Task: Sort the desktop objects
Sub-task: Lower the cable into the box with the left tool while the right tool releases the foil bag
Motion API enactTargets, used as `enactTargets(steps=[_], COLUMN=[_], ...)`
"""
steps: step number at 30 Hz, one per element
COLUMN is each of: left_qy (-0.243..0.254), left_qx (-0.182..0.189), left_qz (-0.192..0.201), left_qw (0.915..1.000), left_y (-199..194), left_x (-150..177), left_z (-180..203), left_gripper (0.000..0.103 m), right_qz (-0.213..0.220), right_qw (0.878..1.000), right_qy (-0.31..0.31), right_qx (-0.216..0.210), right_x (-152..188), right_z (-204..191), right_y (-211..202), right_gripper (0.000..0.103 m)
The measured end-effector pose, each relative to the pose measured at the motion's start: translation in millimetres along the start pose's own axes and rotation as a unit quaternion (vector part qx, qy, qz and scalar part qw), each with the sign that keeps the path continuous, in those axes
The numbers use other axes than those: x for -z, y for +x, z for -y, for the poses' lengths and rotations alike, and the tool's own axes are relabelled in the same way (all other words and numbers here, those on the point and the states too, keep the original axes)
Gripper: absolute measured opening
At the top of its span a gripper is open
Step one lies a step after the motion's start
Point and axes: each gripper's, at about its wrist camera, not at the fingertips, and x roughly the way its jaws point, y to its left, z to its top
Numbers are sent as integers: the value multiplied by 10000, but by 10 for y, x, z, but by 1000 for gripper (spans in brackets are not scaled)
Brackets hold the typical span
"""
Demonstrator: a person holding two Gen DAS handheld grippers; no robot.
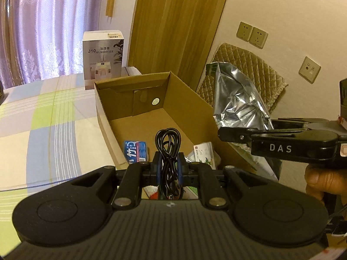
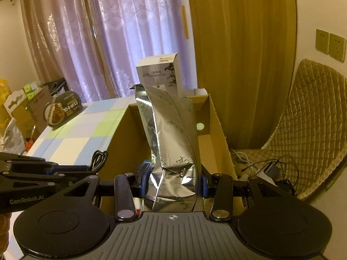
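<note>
My left gripper [image 1: 168, 162] is shut on a coiled black cable [image 1: 168, 143], held just above the near end of an open cardboard box [image 1: 104, 112]. Inside the box lie a blue packet [image 1: 135, 151] and a white-green packet [image 1: 202, 152]. My right gripper [image 2: 173, 179] is shut on a crumpled silver foil bag [image 2: 171, 134], which stands upright over the box [image 2: 216, 134]. In the left wrist view the right gripper [image 1: 223, 133] comes in from the right with the foil bag [image 1: 236, 99] beside the box's right wall. The left gripper [image 2: 86, 169] with the cable [image 2: 98, 159] shows at the left of the right wrist view.
The box rests on a checked cloth [image 1: 43, 119]. A white humidifier box [image 1: 103, 56] stands behind it. A round food container [image 2: 61, 111] sits at the far left of the cloth. A quilted chair [image 2: 308, 130] with cables and a charger [image 2: 271, 171] is at the right. A hand [image 1: 325, 179] holds the right gripper.
</note>
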Motion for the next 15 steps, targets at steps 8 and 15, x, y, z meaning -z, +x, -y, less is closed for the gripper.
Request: enactTargets(steps=[8,15], left_qy=[-20,-7], left_qx=[-30,-74], left_qz=[-31,-117], left_qw=[10000,9999], left_y=[229,432], left_x=[-161,-230], left_z=[-73,-101], left_gripper=[10,10], right_qz=[-75,-146], right_qw=[10000,9998], right_qy=[11,118], right_qx=[-14,-77], right_x=[-155,-250], right_z=[83,157], right_y=[267,474], right_gripper=[41,41])
